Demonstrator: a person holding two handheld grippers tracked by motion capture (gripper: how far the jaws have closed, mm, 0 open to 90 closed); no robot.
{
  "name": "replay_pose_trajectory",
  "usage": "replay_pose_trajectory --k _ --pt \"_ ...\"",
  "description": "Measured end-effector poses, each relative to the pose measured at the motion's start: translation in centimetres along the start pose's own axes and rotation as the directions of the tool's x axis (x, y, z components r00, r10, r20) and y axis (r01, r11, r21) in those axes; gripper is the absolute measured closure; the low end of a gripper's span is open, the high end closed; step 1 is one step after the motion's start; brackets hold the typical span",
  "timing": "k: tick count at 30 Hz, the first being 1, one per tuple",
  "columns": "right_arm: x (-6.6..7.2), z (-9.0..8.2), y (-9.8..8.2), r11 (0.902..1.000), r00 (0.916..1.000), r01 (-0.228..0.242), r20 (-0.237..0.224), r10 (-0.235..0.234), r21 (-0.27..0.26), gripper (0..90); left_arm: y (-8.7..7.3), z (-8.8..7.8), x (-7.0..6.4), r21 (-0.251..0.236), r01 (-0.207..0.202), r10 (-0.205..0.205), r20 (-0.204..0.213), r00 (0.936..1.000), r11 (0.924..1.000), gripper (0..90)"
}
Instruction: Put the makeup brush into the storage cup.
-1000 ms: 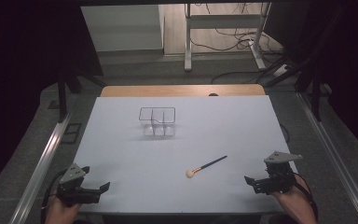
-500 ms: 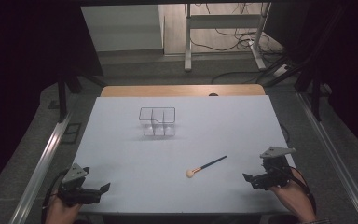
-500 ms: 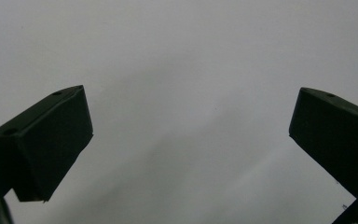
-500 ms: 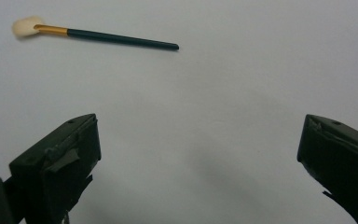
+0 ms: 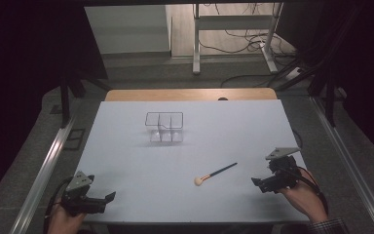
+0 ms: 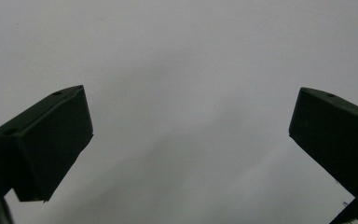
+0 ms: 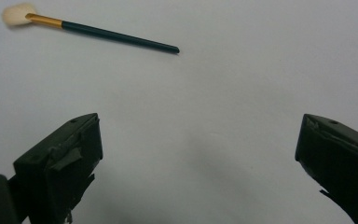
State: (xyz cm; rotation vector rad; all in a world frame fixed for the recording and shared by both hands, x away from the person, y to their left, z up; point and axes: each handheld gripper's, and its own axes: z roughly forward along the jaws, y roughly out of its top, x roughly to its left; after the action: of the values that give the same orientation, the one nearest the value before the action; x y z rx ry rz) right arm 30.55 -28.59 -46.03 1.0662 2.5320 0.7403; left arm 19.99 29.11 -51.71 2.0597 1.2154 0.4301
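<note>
From above I see my left tongs (image 5: 108, 197) wide at the white bench (image 5: 126, 161) front-left, a clear divided organizer (image 5: 164, 127) mid-bench, then the makeup brush (image 5: 215, 173) near my wide right tongs (image 5: 256, 182), whose view reveals its gold ferrule (image 7: 44, 20).

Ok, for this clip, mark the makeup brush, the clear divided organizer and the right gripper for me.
makeup brush (image 7: 107, 34), right gripper view, middle of its dark handle.
clear divided organizer (image 5: 164, 127), high view, on its centre divider.
right gripper (image 5: 259, 184), high view, midway between the fingertips of its open jaws.
</note>
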Motion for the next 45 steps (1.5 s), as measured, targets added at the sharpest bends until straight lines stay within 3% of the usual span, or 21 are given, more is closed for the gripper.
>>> replay_pose_trajectory --k 11,25,45 --pt "-0.3 0.9 1.1 0.9968 0.9988 0.050 0.001 -0.050 0.062 1.1 0.0 0.1 0.0 0.001 -0.002 0.002 0.002 1.0000 1.0000 0.1" --pt "-0.4 2.0 2.5 0.9943 0.9994 0.030 -0.019 -0.028 0.103 1.2 0.1 0.1 0.0 0.013 0.005 -0.005 0.002 1.0000 0.9999 0.1" --pt "0.8 4.2 5.2 0.9872 0.9967 0.069 -0.053 -0.062 0.143 0.3 0.2 0.2 -0.1 0.018 -0.003 0.003 -0.006 1.0000 0.9998 0.1"
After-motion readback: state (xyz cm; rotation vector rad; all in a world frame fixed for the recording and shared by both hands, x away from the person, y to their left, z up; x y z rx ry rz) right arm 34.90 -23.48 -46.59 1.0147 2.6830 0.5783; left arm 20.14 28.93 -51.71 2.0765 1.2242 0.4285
